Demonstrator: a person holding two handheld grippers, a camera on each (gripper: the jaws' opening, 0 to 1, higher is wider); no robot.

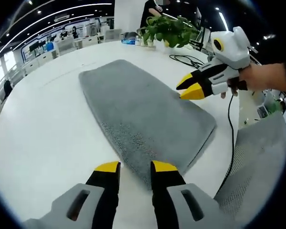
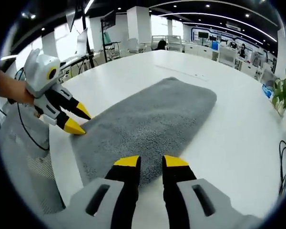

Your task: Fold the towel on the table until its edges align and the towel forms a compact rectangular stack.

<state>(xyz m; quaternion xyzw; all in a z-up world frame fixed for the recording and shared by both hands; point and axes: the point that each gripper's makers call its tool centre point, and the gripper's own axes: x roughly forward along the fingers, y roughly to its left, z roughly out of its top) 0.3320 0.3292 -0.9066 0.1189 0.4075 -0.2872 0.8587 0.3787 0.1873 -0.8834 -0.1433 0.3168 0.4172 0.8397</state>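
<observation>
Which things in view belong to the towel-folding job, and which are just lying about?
Part of the job:
- grey towel, spread flat on the white table
- left claw, open at the towel's near edge
- right claw, open at the towel's edge

Just lying about:
- potted plant at the table's far side
- black cable on the table

Both views look down close over the same grey towel (image 1: pixel 143 112) (image 2: pixel 150 126), from opposite near corners, facing each other.
</observation>
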